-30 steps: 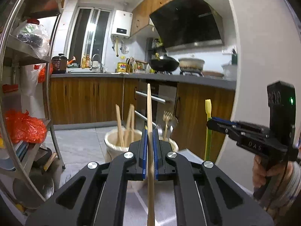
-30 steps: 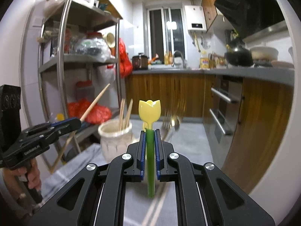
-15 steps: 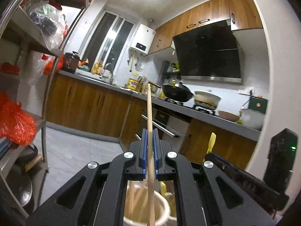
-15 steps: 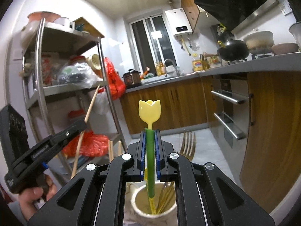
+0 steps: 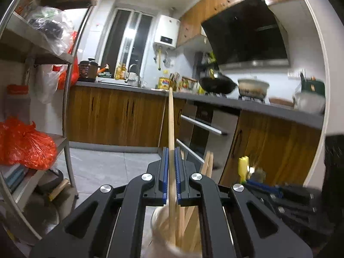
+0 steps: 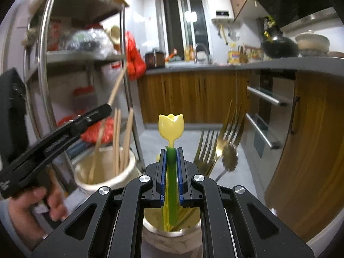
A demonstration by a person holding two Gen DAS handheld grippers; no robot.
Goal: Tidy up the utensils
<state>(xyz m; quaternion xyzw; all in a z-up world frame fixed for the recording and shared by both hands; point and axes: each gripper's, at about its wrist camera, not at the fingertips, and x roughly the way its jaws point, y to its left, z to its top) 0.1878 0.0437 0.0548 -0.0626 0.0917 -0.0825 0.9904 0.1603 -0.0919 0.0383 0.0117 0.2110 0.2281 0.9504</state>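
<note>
On the far left, shelf: a metal rack [image 6: 45, 68] holds plastic bags, and a red bag [image 5: 23, 148] sits on a lower tier in the left wrist view.
Person's hand: a hand [image 6: 32, 206] grips the handle of the left gripper at the lower left of the right wrist view.
Left gripper: the left gripper [image 5: 171, 178] has its blue pads pressed narrow onto a single wooden chopstick [image 5: 171, 124], which stands nearly upright between them.
Chopstick tip: its lower end reaches down into the cream chopstick jar [image 5: 159, 232], among the other wooden sticks already standing there.
Chopstick jar from the right: the same jar [image 6: 107, 172] shows the sticks leaning inside, with the left gripper's nose above its rim.
Right gripper: the right gripper [image 6: 171, 176] is clamped narrow on the green stem of a tulip-shaped utensil [image 6: 171, 126], its yellow head rising above the pads.
Utensil's lower end: the stem runs down inside the second jar [image 6: 172, 234], directly under the gripper.
Forks: gold forks [image 6: 215, 150] stand tines-up in that second jar, just right of the tulip utensil, somewhat blurred.
Jars together: the two jars stand near each other, chopstick jar to the left; whether they touch is hidden.
Further right, kitchen: wooden cabinets [image 5: 120, 116] run under a grey counter, with a black wok [image 5: 217, 83] and a pale pot [image 5: 253, 87] on the hob.
</note>
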